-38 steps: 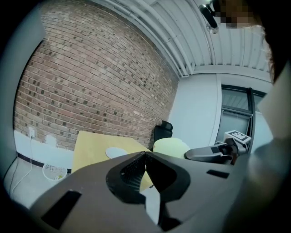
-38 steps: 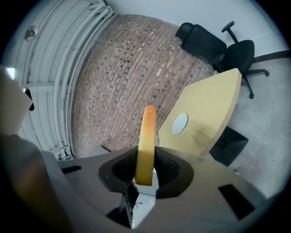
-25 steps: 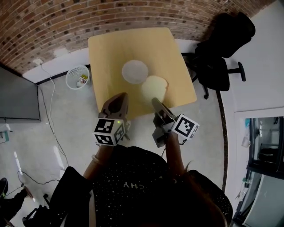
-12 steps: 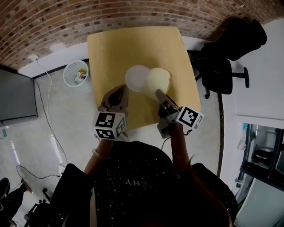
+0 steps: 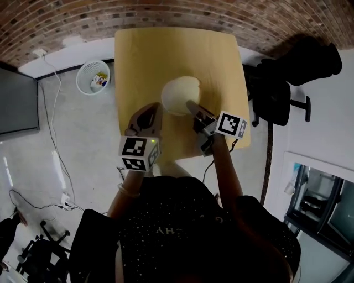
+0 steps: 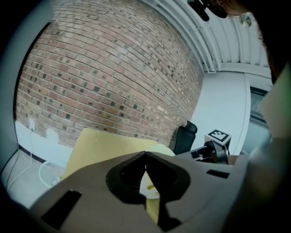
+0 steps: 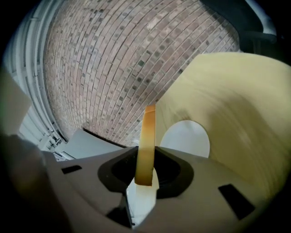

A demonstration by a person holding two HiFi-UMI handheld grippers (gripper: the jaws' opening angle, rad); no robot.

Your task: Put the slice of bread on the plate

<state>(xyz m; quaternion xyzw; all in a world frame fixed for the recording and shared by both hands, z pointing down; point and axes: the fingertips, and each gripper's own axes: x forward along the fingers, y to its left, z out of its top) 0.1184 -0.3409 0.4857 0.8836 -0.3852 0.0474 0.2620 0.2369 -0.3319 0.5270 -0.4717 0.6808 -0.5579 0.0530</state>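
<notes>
A pale slice of bread [image 5: 187, 87] hangs over the white plate [image 5: 167, 101] in the middle of the yellow wooden table [image 5: 138, 61]. My right gripper [image 5: 191, 104] is shut on the slice's near edge. In the right gripper view the slice of bread [image 7: 148, 129] stands edge-on between the jaws of the right gripper [image 7: 144, 160], with the plate [image 7: 188, 139] just beyond and to the right. My left gripper [image 5: 149, 112] hovers over the table left of the plate. Its jaws meet at the tips with nothing between them, as the left gripper [image 6: 145, 154] shows in its own view.
A white wastebasket [image 5: 95, 76] stands on the floor left of the table. A black office chair [image 5: 287, 77] sits at the table's right side. A brick wall [image 5: 166, 14] runs behind the table. Cables [image 5: 55, 155] trail over the floor on the left.
Both grippers have moved forward over the table. The bread went from beside the plate's right edge to over the plate.
</notes>
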